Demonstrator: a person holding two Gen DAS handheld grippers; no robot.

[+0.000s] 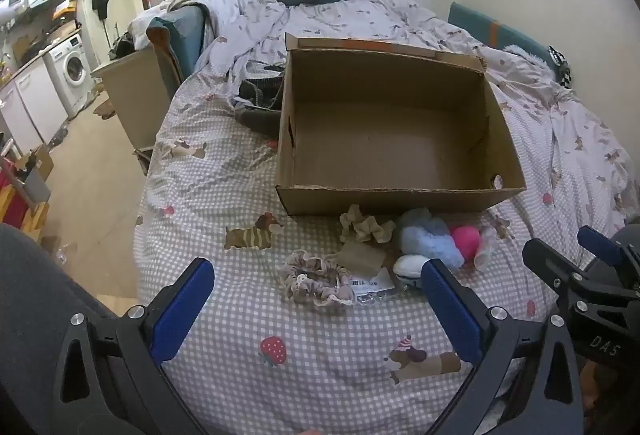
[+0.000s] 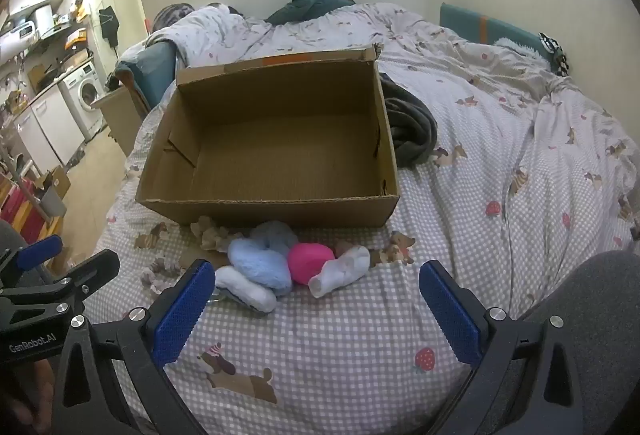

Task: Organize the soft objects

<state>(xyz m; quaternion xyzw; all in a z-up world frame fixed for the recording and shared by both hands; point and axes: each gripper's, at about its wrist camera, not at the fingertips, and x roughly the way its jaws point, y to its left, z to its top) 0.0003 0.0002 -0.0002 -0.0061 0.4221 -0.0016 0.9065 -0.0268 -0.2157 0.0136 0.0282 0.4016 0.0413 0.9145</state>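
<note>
Left wrist view: left gripper [image 1: 316, 299] spread wide, nothing between its blue pads, hovering over the checked bedspread [image 1: 248, 319]. Cardboard box [image 1: 400, 195] sits open on the bed. Before its near wall lies a cluster: beige scrunchie [image 1: 366, 227], frilled scrunchie [image 1: 316, 277] nearest the gripper, a barcoded packet [image 1: 370, 285] touching it, light-blue plush [image 1: 430, 239], pink ball [image 1: 466, 241]. Right gripper [image 1: 580, 263] shows at the edge; its opening cannot be judged here.

Right wrist view: right gripper [image 2: 312, 299] also wide open, holding nothing. Only here: a rolled white sock [image 2: 342, 271] beside the pink ball [image 2: 310, 261], and dark grey fabric [image 2: 408, 127] behind the box [image 2: 280, 211]. The packet's label is hidden.
</note>
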